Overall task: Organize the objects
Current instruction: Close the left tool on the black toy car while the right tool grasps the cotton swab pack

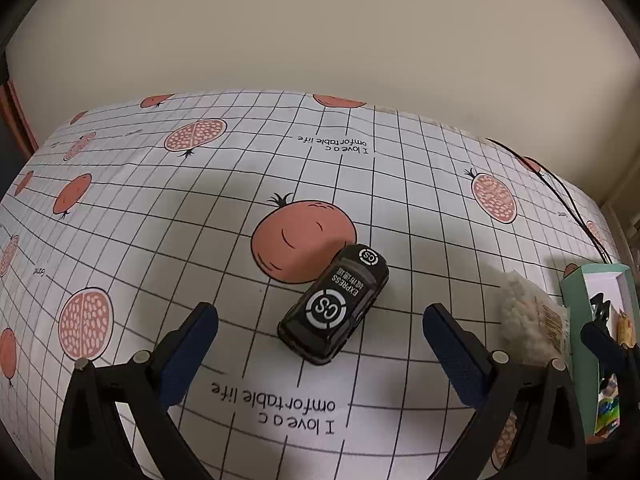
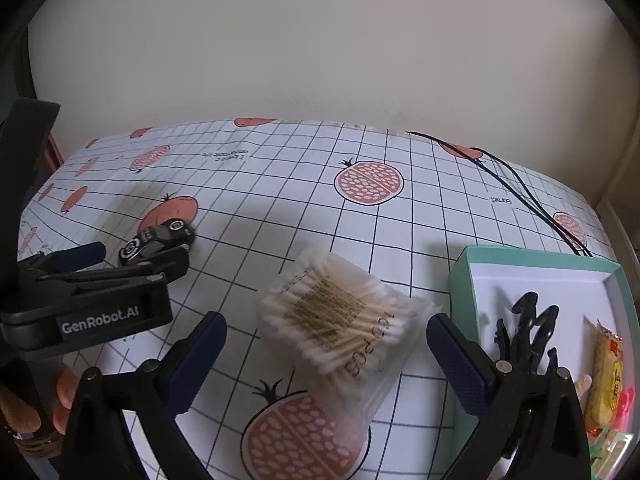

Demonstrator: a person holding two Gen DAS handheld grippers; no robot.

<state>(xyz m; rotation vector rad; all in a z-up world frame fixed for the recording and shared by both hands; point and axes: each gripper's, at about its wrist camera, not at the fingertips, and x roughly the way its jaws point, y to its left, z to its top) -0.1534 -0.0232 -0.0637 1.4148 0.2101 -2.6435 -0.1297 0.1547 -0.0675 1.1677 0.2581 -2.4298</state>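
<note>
A black toy car [image 1: 334,306] with white "CS EXPRESS" print lies on the pomegranate tablecloth [image 1: 160,216]. My left gripper [image 1: 320,316] is open, its fingers on either side of the car and apart from it. The car also shows in the right wrist view [image 2: 158,240]. A clear bag of cotton swabs [image 2: 340,320] lies on the cloth. My right gripper [image 2: 326,328] is open, its fingers on either side of the bag without touching it. The bag also shows in the left wrist view [image 1: 528,316].
A teal box [image 2: 532,260] with a white inside stands at the right, holding a black hair claw [image 2: 524,336], a yellow packet [image 2: 608,376] and other small items. A black cable [image 2: 520,192] runs across the far right of the table. A beige wall stands behind.
</note>
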